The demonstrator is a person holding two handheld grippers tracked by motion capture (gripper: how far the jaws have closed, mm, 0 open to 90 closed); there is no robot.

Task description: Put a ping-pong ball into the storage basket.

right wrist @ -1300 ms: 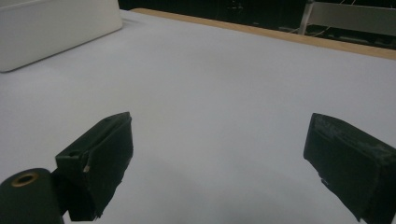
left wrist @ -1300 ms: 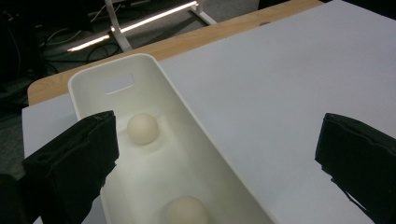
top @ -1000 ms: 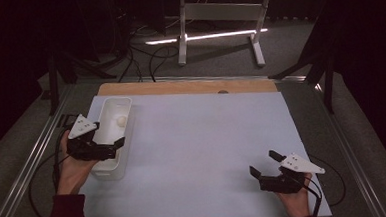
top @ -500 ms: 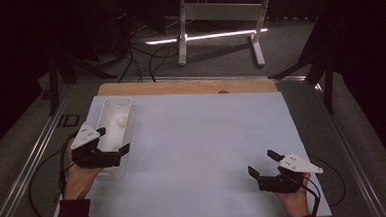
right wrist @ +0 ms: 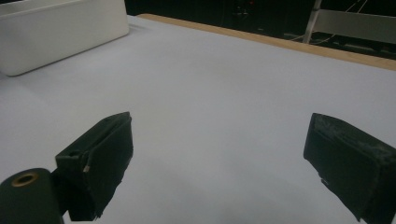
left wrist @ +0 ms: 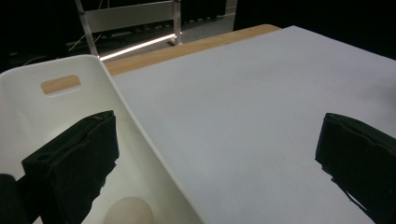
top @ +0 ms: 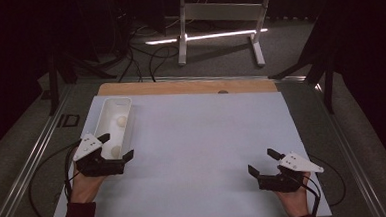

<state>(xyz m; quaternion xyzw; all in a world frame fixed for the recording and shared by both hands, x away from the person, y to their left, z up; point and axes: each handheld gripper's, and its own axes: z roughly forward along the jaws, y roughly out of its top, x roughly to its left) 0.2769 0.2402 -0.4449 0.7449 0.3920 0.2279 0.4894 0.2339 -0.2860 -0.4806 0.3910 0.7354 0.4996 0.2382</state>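
High view: egg (top: 116,151) inside bin (top: 127,126)

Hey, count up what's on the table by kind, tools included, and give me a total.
White bin: 1
Pale round pieces inside the bin: 2
Handheld tools, left tool and right tool: 2
Total: 5

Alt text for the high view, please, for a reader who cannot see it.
A person's left claw, open, straddles the near wall of a white bin holding two pale round objects, at the left of a white table. The right claw, also open, rests near the right front corner.
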